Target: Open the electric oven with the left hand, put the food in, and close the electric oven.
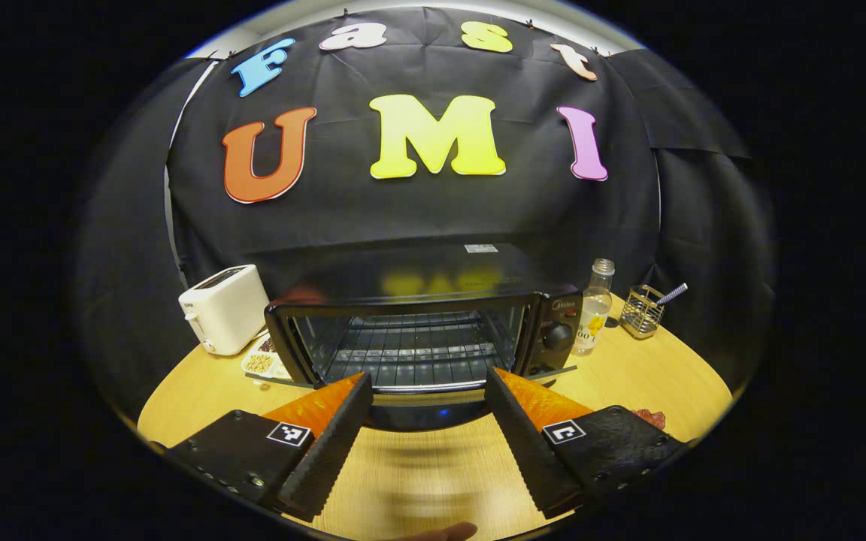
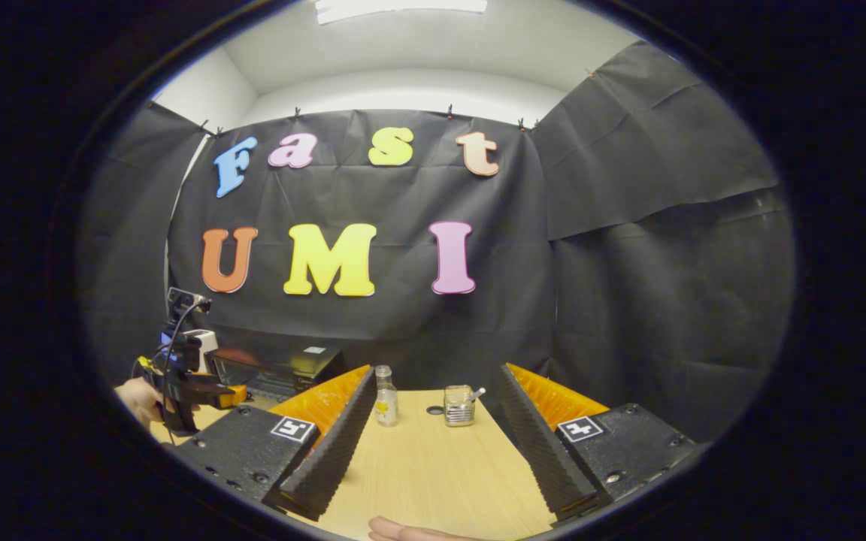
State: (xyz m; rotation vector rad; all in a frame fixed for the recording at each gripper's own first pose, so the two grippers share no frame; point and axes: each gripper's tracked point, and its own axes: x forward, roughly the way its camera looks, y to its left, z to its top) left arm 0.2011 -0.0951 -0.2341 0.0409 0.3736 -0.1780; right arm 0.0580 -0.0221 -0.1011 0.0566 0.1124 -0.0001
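Note:
The black electric oven [image 1: 433,300] stands at the middle of the wooden table, its door [image 1: 418,412] folded down toward me and the wire rack [image 1: 410,349] inside in plain sight. My left gripper [image 1: 427,377] is open just in front of the lowered door, nothing between its fingers. A white dish of food [image 1: 261,364] lies by the oven's left corner. A red piece of food [image 1: 651,417] lies on the table at the right. My right gripper [image 2: 437,370] is open and empty over the table's right part. In the right gripper view the oven [image 2: 283,370] and the hand-held left gripper [image 2: 189,387] are far left.
A white toaster [image 1: 224,308] stands left of the oven. To its right are a clear bottle [image 1: 595,308] and a wire holder [image 1: 642,309] with a utensil; they show as the bottle [image 2: 384,397] and holder [image 2: 459,406] ahead of my right gripper. Black cloth walls the table.

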